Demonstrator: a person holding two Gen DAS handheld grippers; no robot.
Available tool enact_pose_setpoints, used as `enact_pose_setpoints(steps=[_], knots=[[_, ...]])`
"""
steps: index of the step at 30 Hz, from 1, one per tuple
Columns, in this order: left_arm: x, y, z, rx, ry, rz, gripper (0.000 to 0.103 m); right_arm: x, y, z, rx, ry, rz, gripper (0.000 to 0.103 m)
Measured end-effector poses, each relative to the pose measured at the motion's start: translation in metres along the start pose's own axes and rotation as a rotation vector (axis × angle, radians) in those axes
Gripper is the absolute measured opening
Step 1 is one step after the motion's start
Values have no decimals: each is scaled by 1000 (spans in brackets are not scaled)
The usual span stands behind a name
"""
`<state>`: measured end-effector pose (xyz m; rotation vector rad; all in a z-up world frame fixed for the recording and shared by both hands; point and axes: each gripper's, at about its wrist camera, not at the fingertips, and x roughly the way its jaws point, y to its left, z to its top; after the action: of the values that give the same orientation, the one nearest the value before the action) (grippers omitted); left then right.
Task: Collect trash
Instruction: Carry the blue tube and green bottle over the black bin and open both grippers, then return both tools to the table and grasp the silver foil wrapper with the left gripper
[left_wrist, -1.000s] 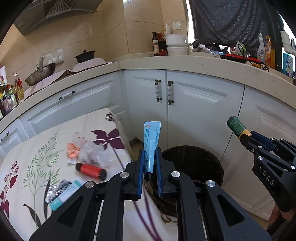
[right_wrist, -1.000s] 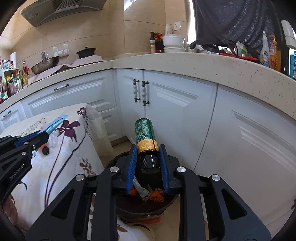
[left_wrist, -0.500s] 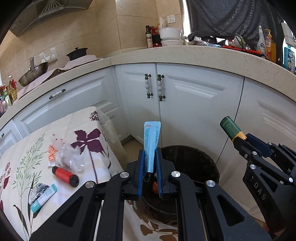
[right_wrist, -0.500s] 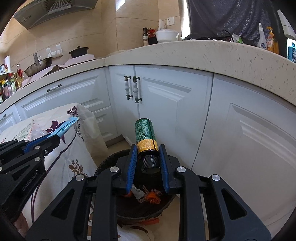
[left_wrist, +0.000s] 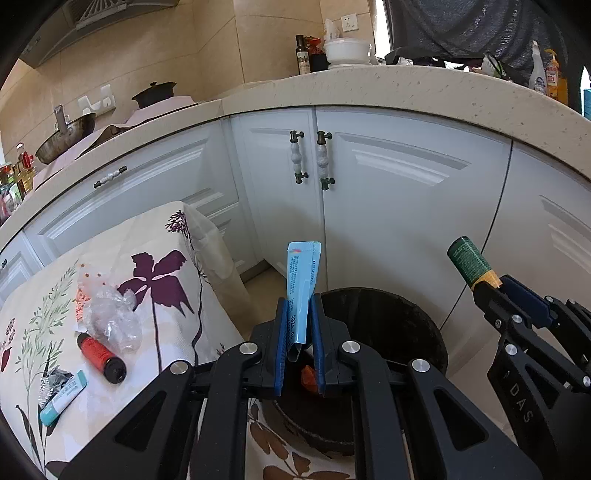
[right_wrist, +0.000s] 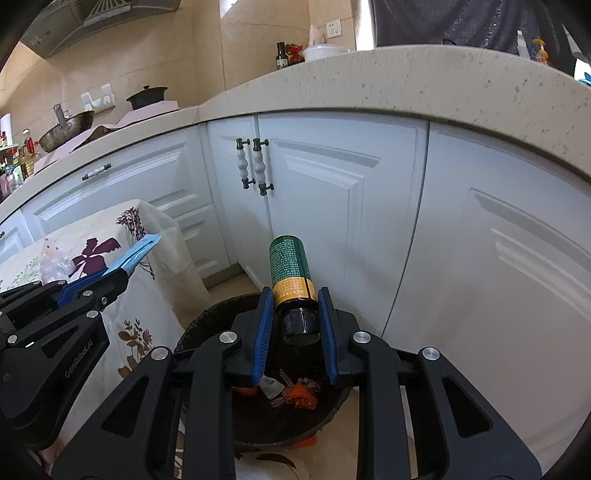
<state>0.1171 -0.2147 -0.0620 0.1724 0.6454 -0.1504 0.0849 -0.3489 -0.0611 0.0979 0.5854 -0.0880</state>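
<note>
Both over bin (left_wrist: 406, 314). Left gripper (left_wrist: 300, 343) clamped on blue packet (left_wrist: 302, 280), right gripper (right_wrist: 295, 325) clamped on green bottle (right_wrist: 290, 269). Red bottle (left_wrist: 100, 352) left of bin, on tablecloth (left_wrist: 166, 295).

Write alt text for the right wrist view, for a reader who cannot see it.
The right gripper grips a green-and-yellow bottle by its black cap end, above a dark trash bin that holds scraps. At left, the left gripper holds a blue packet beside a floral tablecloth; white cabinets stand behind.
</note>
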Motion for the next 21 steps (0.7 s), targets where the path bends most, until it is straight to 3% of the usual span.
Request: enact_pose_setpoints(steps=[7, 9, 10, 12, 17, 21], knots=[[8, 1, 4, -16, -10, 6, 14, 13, -2, 2, 15, -4, -5, 24], [11, 2, 5, -22, -8, 8, 18, 17, -3, 2, 30, -7, -5, 27], [12, 2, 5, -24, -4, 9, 21, 19, -5, 2, 36, -5, -4, 36], [15, 3, 6, -33, 6, 7, 30, 23, -7, 1, 53, 4, 0, 43], [15, 6, 6, -36, 8, 4, 47, 23, -6, 0, 55, 20, 0, 43], [10, 12, 5, -43, 14, -7, 50, 18, -4, 0, 55, 24, 0, 44]])
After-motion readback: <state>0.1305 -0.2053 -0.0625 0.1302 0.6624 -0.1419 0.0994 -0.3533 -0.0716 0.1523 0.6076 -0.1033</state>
